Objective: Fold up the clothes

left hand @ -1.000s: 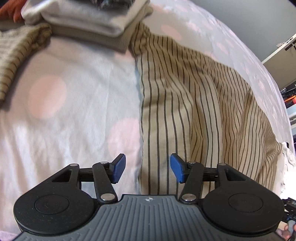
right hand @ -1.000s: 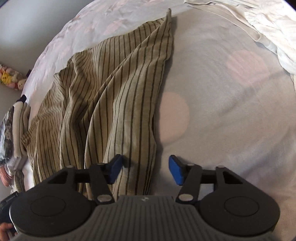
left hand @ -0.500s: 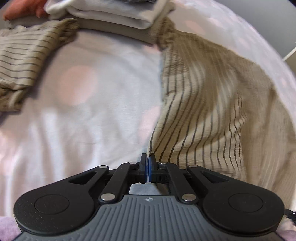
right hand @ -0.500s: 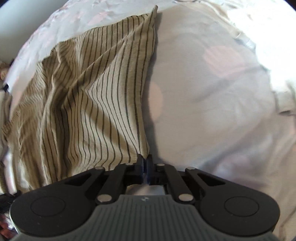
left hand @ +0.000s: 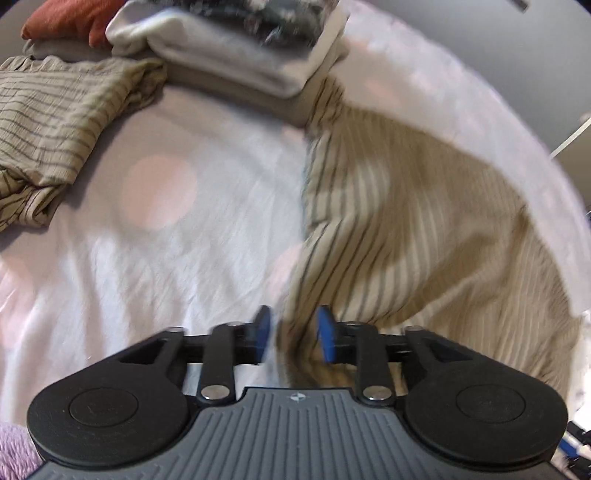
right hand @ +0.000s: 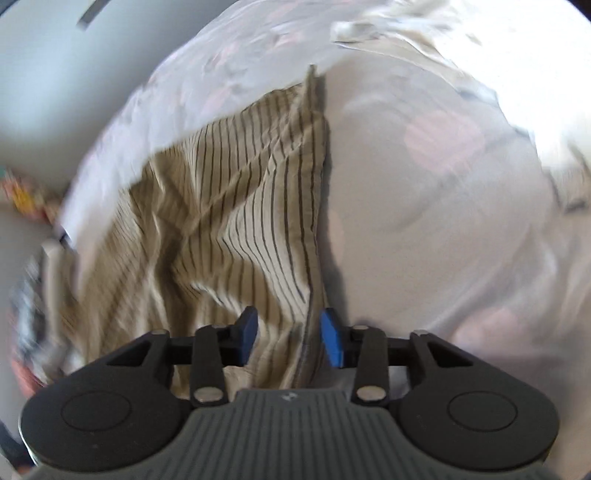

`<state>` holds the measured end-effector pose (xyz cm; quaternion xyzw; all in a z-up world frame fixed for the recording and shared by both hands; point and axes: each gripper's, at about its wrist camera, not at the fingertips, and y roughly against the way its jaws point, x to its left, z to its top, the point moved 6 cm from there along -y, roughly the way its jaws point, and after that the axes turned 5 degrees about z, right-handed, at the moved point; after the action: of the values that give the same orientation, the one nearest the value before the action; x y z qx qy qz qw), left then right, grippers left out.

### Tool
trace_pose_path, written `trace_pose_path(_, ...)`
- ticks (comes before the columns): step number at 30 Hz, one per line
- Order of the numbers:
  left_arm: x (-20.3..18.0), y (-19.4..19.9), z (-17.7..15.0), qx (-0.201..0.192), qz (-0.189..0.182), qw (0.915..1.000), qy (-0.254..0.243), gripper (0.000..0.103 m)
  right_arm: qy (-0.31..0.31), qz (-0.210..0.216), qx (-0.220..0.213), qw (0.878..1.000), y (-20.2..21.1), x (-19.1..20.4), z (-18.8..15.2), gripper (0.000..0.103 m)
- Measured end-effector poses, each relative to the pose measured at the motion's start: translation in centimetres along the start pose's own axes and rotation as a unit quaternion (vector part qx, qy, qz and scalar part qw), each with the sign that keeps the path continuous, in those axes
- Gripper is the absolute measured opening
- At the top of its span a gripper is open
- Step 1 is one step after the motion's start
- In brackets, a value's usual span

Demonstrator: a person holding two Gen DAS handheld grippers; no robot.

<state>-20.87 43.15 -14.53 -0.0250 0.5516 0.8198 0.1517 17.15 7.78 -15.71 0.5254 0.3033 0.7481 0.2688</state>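
Observation:
A beige garment with dark stripes (left hand: 406,206) lies rumpled on a white bed sheet with pink dots (left hand: 184,251). My left gripper (left hand: 293,332) hovers over the garment's near left edge. Its jaws are opening, and a fold of cloth lies loose between the blue pads (left hand: 325,332). In the right wrist view the same striped garment (right hand: 240,206) spreads to the left. My right gripper (right hand: 289,339) straddles its right hem, jaws opening, with the cloth slack between them and not pinched.
A stack of folded clothes (left hand: 229,48) sits at the far end of the bed, with a folded striped piece (left hand: 55,122) and a red item (left hand: 62,22) to its left. Crumpled white fabric (right hand: 461,37) lies at the far right.
Both grippers closed on the garment's edges half a second ago and have now opened again. The cloth has bunched and shifted, and both views have moved and blurred.

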Motion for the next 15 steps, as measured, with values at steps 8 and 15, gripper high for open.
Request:
trace_pose_path(8, -2.6, 0.5, -1.1, 0.016, -0.054, 0.9976, -0.04, 0.034, 0.071, -0.03, 0.119, 0.99, -2.3, 2.5, -2.0, 0.044)
trace_pose_path(15, -5.8, -1.8, -3.4, 0.087, -0.048, 0.9858, -0.136, 0.034, 0.116, -0.061, 0.204, 0.97, -3.8, 2.9, -3.1, 0.054)
